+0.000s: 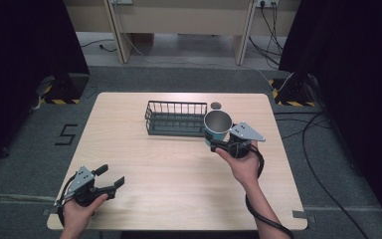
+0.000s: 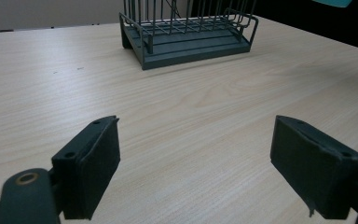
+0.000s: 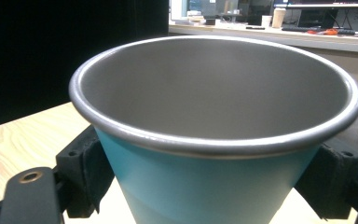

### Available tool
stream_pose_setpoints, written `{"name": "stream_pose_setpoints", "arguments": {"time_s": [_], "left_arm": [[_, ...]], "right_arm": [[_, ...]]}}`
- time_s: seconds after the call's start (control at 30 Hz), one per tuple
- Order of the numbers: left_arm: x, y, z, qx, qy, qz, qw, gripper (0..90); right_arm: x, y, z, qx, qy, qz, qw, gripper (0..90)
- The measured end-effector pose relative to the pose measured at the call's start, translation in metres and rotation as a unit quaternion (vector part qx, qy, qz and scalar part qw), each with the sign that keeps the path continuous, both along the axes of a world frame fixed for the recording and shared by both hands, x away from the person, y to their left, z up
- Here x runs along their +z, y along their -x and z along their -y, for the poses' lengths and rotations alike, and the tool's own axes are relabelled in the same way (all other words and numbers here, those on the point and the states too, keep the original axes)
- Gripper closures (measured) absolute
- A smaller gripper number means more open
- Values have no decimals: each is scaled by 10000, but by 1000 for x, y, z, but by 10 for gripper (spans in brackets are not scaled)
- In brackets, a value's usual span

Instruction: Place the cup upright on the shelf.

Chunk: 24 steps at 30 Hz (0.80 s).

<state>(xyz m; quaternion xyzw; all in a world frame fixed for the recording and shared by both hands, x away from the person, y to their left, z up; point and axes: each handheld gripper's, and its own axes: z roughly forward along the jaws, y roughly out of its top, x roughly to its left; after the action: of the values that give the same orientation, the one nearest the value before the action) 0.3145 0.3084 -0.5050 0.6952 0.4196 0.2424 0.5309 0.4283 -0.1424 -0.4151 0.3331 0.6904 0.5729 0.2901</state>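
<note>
right gripper (image 3: 209, 186) squeezes a teal cup (image 3: 214, 126) by its sides, just beside the wire basket (image 1: 175, 118). left gripper (image 2: 196, 163) gapes wide above the table (image 2: 191, 107).

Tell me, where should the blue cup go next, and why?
Probably a little left, over the wire basket. The right gripper is shut on the cup, upright beside the basket's right end, and the basket looks empty. The left gripper waits open, far away.
</note>
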Motion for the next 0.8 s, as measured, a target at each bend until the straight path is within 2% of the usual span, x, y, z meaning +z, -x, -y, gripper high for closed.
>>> {"name": "stream_pose_setpoints", "arguments": {"time_s": [0.53, 0.8], "left_arm": [[0, 0, 0, -8, 10, -2, 10000, 153], [0, 0, 0, -17, 40, -1, 10000, 153]], "right_arm": [[10, -19, -11, -62, -5, 12, 10000, 173], [14, -31, -23, -61, -46, -11, 10000, 174]]}}
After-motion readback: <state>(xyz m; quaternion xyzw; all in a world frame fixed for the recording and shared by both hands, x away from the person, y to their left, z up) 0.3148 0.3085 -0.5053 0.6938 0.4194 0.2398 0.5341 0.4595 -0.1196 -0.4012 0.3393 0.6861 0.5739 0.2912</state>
